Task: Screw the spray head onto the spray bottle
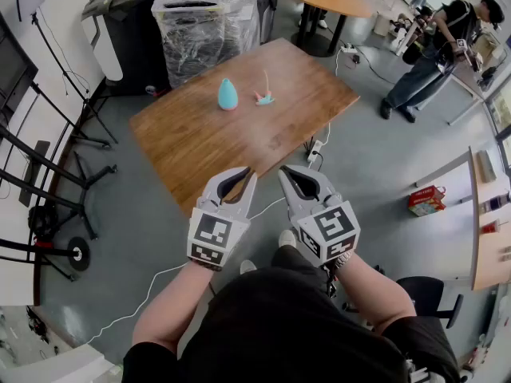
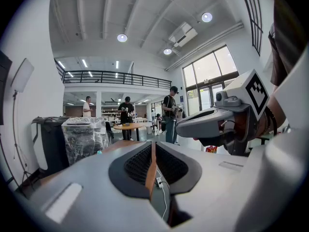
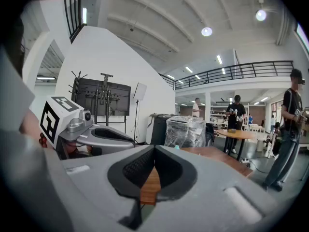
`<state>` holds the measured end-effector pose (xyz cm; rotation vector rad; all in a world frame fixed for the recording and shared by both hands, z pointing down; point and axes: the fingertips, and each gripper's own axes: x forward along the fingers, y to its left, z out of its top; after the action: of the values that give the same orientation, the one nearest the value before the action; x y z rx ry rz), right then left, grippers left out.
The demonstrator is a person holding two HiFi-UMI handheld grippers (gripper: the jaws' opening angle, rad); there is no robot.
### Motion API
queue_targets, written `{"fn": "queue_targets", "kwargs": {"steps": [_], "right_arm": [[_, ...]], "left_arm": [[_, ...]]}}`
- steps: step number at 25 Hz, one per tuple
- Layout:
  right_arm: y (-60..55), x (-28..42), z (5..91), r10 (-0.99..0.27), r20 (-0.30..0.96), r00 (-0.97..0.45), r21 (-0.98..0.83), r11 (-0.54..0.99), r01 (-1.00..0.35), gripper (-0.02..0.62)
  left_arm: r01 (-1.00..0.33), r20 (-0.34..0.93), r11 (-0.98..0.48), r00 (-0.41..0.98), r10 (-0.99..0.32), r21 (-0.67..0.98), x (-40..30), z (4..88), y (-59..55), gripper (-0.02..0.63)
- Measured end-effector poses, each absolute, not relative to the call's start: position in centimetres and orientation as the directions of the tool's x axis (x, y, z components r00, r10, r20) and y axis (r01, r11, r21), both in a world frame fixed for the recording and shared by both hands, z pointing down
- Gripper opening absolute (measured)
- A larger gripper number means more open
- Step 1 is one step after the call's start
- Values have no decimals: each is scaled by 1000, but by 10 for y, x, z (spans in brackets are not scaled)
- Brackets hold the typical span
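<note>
Left claw (image 1: 246, 172), right claw (image 1: 286, 171) side by side at near edge of surface (image 1: 192, 146), roughly level. Both closed, nothing between jaws. Teal spray bottle (image 1: 227, 94) upright on far half of surface, well apart from both claws. Spray head (image 1: 264, 96) on surface just right of bottle, not touching it, tube pointing up.

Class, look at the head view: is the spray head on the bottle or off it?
Off. The spray head lies on the table, apart from the bottle.
</note>
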<state>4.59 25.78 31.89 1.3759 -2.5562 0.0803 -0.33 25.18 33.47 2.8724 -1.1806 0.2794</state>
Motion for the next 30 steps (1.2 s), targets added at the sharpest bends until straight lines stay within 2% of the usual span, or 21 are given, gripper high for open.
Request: {"fn": "queue_targets", "kwargs": {"steps": [10, 30], "right_arm": [[177, 56, 352, -789, 283, -545, 51, 580, -813, -7], [-12, 120, 435, -658, 448, -605, -62, 652, -755, -6]], "left_arm": [[-693, 237, -720, 692, -682, -50, 6, 365, 171, 71], [-703, 515, -711, 609, -603, 0, 60, 489, -28, 158]]}}
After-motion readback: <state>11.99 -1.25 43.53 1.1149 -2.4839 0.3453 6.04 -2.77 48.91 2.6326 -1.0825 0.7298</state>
